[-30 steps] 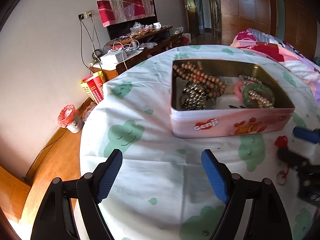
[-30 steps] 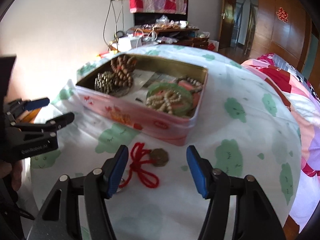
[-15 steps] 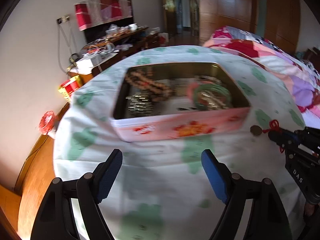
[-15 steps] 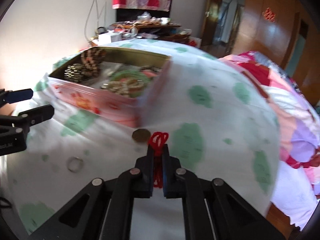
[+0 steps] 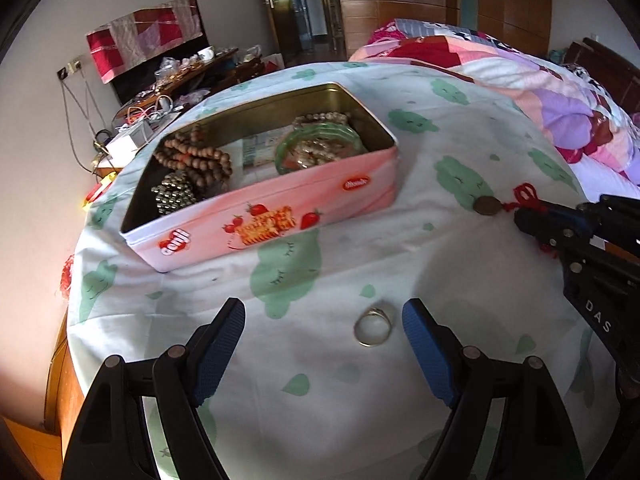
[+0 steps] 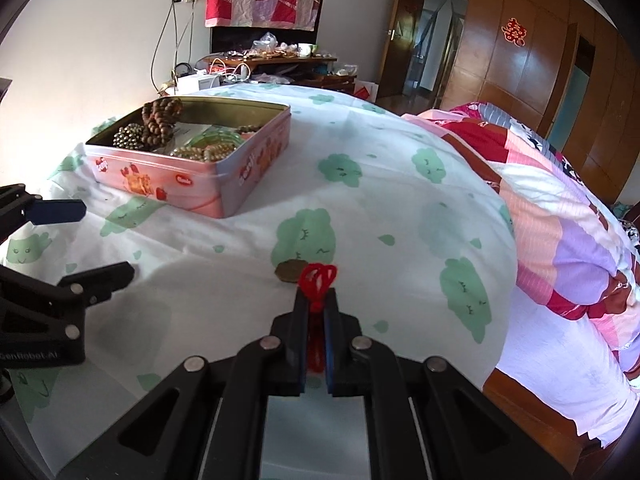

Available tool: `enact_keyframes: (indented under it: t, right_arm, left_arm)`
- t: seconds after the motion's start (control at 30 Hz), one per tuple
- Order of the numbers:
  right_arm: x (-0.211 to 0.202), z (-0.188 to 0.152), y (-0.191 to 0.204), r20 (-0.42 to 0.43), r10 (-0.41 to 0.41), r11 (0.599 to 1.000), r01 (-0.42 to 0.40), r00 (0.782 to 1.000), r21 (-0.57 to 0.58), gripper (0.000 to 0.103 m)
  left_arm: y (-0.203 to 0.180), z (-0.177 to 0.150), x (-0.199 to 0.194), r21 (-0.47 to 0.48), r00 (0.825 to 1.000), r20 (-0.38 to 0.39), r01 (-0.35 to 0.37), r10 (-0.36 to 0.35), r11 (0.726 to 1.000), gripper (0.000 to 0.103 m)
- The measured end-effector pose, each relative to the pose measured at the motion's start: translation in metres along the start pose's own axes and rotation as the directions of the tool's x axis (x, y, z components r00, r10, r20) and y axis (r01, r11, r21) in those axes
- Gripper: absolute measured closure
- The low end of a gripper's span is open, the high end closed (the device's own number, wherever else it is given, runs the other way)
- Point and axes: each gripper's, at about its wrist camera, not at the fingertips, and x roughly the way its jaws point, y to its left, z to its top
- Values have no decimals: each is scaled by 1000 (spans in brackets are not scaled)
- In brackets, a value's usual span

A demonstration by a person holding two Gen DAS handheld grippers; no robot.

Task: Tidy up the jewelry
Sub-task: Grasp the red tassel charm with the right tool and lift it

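On the cloud-print sheet (image 5: 460,64): pink tin (image 5: 280,216) of beads.
Right gripper (image 6: 316,304): clamped on red cord (image 6: 318,278), coin pendant (image 6: 289,271) dangling.
Left gripper (image 5: 324,332): spread wide, silver ring (image 5: 373,327) between its fingers.

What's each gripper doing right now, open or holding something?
Left gripper: open, holding nothing, a ring lying between its fingers.
Right gripper: shut on the red cord of the coin charm.
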Motion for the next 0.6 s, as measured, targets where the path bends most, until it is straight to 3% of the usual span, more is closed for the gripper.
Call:
enact_keyframes:
  t: [0.07, 0.2, 0.27, 0.33, 0.6]
  right_arm:
    - [1, -1, 1, 1, 4, 1000, -4, 1000, 0, 95]
    - [1, -3, 2, 3, 10, 1000, -10, 1000, 0, 95]
    - [2, -3, 4, -1, 12, 1000, -12, 1000, -5, 95]
    - [3, -5, 6, -5, 14, 1000, -15, 1000, -11, 95]
    - [3, -6, 6, 5, 9, 1000, -9, 1000, -8, 95]
  left_arm:
    - [0, -2, 1, -1, 999, -8, 33, -33, 999, 47]
    - [-2, -4, -1, 9, 998, -5, 65, -65, 998, 57]
    - [-4, -5, -2, 24, 996, -3, 85, -85, 996, 74]
    - [-9, -6, -3, 50, 995, -3, 97, -97, 994, 85]
    - [-7, -7, -5, 62, 996, 4, 91, -91, 994, 85]
